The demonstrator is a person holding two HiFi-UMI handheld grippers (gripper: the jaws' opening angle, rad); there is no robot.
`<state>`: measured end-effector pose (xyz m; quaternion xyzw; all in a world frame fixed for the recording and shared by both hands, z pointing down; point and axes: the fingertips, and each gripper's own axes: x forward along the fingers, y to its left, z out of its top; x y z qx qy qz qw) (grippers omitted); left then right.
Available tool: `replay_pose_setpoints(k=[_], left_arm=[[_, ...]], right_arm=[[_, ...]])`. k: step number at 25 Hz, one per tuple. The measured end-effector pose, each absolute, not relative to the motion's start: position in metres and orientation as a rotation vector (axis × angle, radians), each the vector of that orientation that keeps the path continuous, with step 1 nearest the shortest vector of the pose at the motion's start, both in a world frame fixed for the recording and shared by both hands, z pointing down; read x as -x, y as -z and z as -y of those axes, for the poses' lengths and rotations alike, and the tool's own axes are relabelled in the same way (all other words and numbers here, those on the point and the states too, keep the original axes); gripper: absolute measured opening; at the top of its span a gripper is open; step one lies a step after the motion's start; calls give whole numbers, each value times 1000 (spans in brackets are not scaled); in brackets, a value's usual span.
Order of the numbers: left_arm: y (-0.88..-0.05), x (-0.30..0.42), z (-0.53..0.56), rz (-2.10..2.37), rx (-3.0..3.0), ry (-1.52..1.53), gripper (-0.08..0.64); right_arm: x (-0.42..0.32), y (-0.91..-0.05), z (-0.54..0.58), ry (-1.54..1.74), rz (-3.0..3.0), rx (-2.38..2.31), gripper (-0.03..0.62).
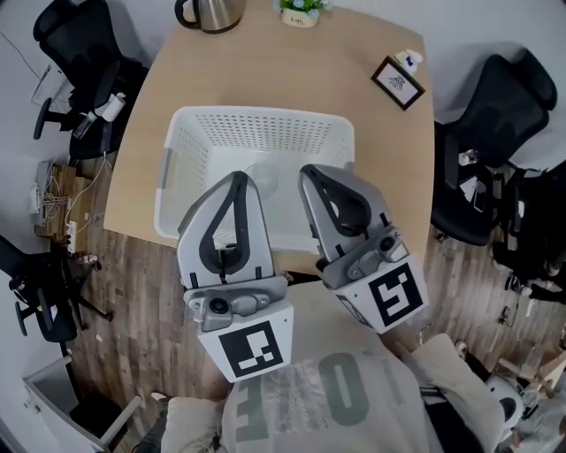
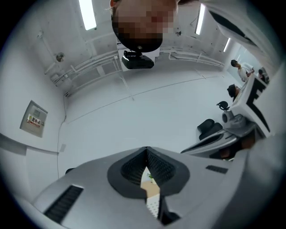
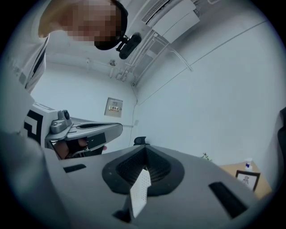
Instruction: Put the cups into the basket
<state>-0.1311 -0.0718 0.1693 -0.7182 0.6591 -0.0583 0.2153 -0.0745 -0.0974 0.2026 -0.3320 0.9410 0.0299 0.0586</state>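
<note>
We list, left to right:

- Kettle (image 1: 212, 11): at the table's far edge, well beyond our left gripper.
- Left gripper (image 1: 239, 179): jaws closed tip to tip, nothing between them.
- White basket (image 1: 190, 133): stands on the wooden table (image 1: 389, 159), below and ahead of both grippers, whose tips hang over its near half. We cannot make out any cups for certain.
- Right gripper (image 1: 309, 172): just beside the left, jaws likewise pressed together, empty.
- Framed picture (image 1: 397, 82): well beyond the right gripper, near the far corner.

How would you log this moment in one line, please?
left tool: shut, empty | right tool: shut, empty | basket: on table, beneath both tools
</note>
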Motion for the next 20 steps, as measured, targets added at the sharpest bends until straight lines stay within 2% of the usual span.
replay_pose_setpoints(k=[20], left_arm=[[-172, 157, 69, -1907, 2000, 141, 9]], right_arm=[[88, -214, 92, -110, -2918, 969, -3]])
